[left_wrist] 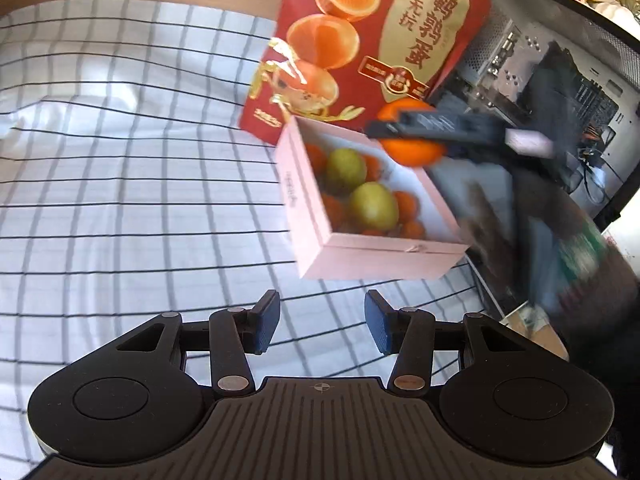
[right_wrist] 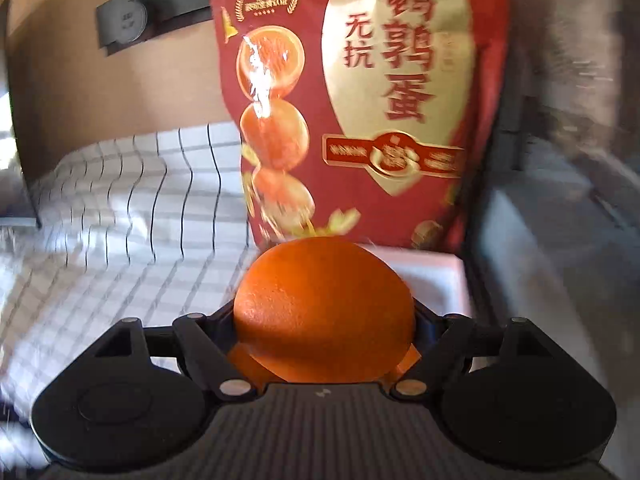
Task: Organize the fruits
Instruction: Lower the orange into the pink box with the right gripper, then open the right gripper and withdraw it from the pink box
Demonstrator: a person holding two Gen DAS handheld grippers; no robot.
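Observation:
A pink box (left_wrist: 316, 216) sits on the checked cloth and holds two green pears (left_wrist: 346, 170) and several small oranges (left_wrist: 406, 204). My right gripper (left_wrist: 400, 128) is shut on a large orange (left_wrist: 412, 150) and holds it above the box's far right corner. In the right wrist view the orange (right_wrist: 324, 308) fills the jaws, with the box's white rim (right_wrist: 440, 276) just beyond it. My left gripper (left_wrist: 322, 326) is open and empty, above the cloth in front of the box.
A red snack bag (left_wrist: 360, 40) stands behind the box; it also shows in the right wrist view (right_wrist: 360, 100). An open computer case (left_wrist: 540, 80) is at the right. The checked cloth (left_wrist: 120, 160) spreads to the left.

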